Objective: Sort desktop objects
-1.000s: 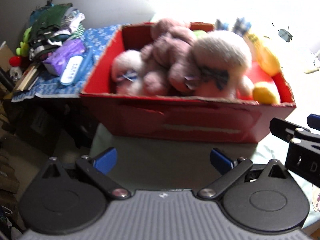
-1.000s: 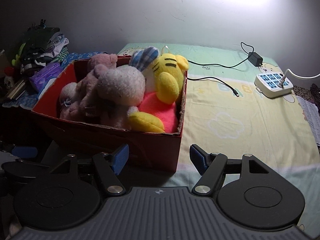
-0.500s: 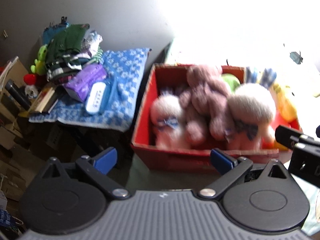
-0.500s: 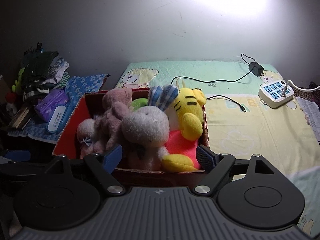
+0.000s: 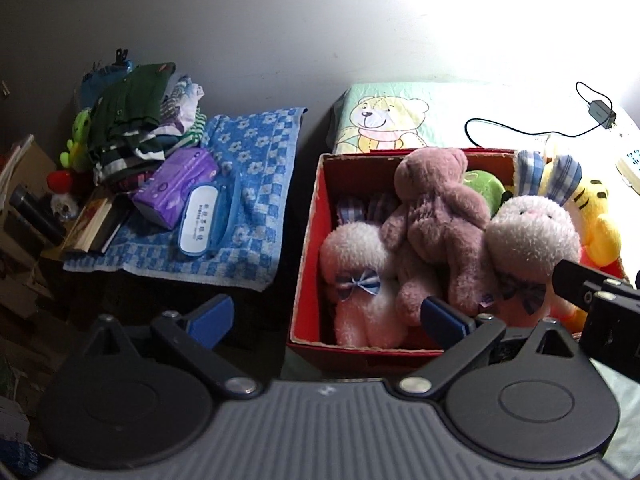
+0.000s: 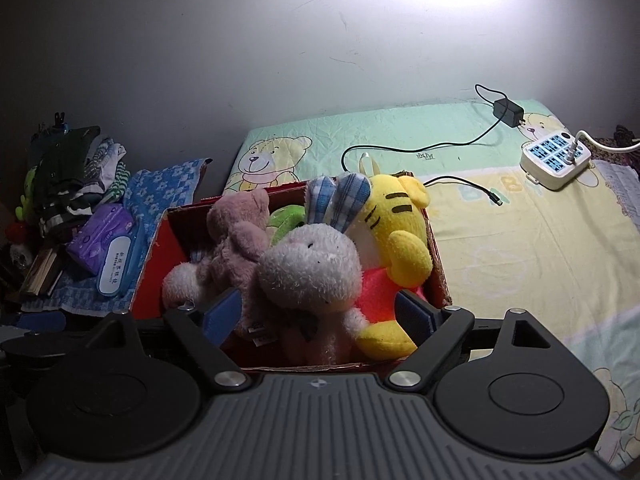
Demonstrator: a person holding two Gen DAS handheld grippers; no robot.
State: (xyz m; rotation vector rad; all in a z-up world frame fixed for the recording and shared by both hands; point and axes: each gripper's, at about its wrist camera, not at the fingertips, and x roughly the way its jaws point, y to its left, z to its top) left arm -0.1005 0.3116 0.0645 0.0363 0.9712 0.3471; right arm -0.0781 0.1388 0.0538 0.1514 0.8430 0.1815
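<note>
A red cardboard box (image 5: 307, 248) (image 6: 150, 264) stands on the bed sheet, packed with plush toys: a brown bear (image 5: 436, 208) (image 6: 236, 236), a grey-white rabbit with checked ears (image 5: 532, 236) (image 6: 312, 264), a yellow tiger (image 6: 396, 236) (image 5: 596, 216), a pale pink rabbit (image 5: 356, 280) and a green toy (image 6: 286, 218). My left gripper (image 5: 326, 318) hangs open above the box's near left corner, holding nothing. My right gripper (image 6: 318, 312) is open above the box's near edge, its blue pads either side of the rabbit, apart from it.
Left of the box lies a blue patterned towel (image 5: 256, 168) with a purple tissue pack (image 5: 176, 188), a blue-white case (image 5: 198, 220) and folded clothes (image 5: 132, 120). On the sheet, a white power strip (image 6: 556, 158) and a black charger cable (image 6: 440, 146) sit at the far right.
Both grippers have risen and pulled back from the box, which now appears lower and from above. The left view swung left, showing the towel side. Both stayed open.
</note>
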